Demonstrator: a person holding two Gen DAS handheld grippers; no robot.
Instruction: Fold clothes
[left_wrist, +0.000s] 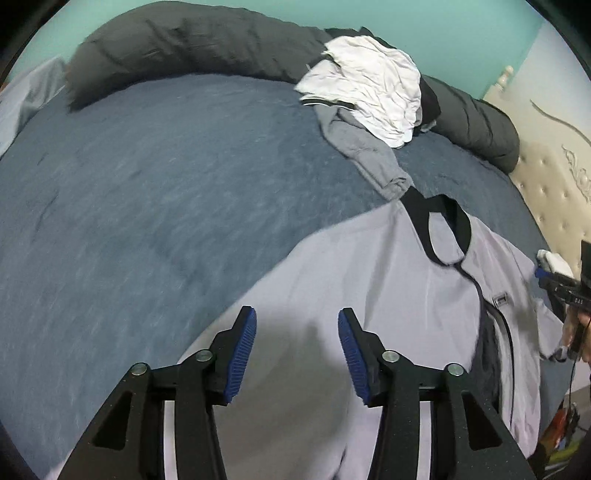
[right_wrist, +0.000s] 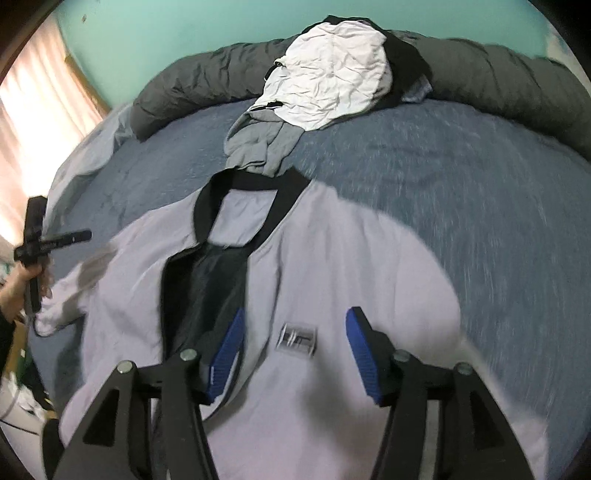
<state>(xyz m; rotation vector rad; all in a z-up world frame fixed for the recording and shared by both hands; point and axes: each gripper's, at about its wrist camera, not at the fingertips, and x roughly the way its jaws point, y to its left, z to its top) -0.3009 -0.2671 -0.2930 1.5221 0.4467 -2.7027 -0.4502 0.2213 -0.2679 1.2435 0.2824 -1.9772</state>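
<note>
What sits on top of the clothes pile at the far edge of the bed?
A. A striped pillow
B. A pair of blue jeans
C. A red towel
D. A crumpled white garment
D: a crumpled white garment lies on top of the pile, with a grey garment spilling from under it toward the light jacket spread on the blue bed cover.

A blue-grey textured bedspread (left_wrist: 155, 192) is covering a wide bed. A long dark grey rolled duvet (left_wrist: 192, 40) is lying along its far edge, against a plain turquoise painted wall (right_wrist: 177, 26). A cream tufted headboard (left_wrist: 550, 184) is standing on one side; pale pink curtains (right_wrist: 37, 122) are glowing with daylight on the other.
</note>
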